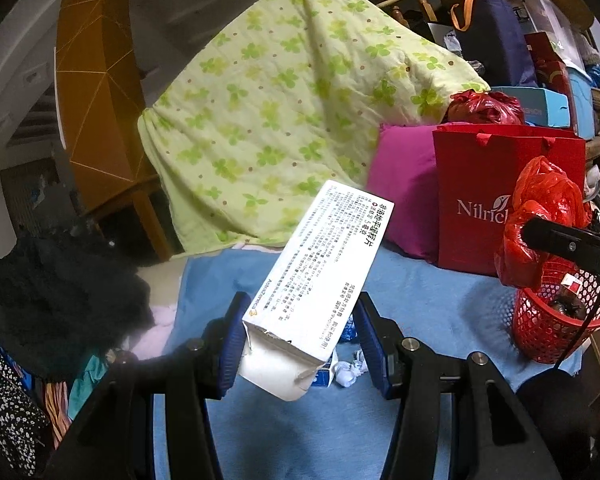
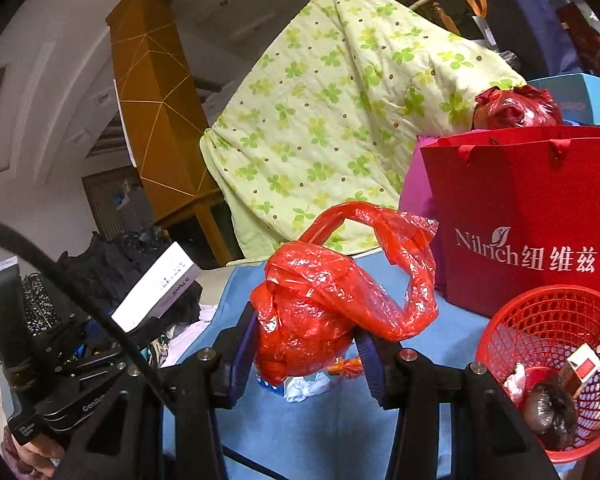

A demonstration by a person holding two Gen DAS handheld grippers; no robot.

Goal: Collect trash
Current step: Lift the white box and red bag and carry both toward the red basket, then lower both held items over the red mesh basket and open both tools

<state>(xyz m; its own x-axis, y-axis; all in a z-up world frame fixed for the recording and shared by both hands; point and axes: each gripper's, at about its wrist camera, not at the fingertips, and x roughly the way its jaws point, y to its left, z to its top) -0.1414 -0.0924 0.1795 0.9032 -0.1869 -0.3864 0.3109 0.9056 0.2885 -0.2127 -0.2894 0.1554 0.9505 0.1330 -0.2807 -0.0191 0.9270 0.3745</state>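
Note:
My left gripper (image 1: pixel 300 336) is shut on a white printed carton (image 1: pixel 320 264), held tilted above the blue sheet (image 1: pixel 420 292). The same carton (image 2: pixel 156 288) and the left gripper show at the left of the right wrist view. My right gripper (image 2: pixel 306 354) is shut on a crumpled red plastic bag (image 2: pixel 332 292), lifted over the sheet; that bag (image 1: pixel 540 220) hangs at the right of the left wrist view. A red mesh basket (image 2: pixel 512 340) stands at the right, holding a small box, a dark wad and paper. White crumpled tissue (image 2: pixel 304 388) and an orange scrap (image 2: pixel 346 366) lie below the bag.
A red Nilrich paper bag (image 2: pixel 532 216) stands behind the basket, with a magenta cushion (image 1: pixel 404 184) beside it. A green clover quilt (image 1: pixel 268 100) leans at the back. Dark clothing (image 1: pixel 60 300) is piled at the left. Boxes and bags crowd the far right.

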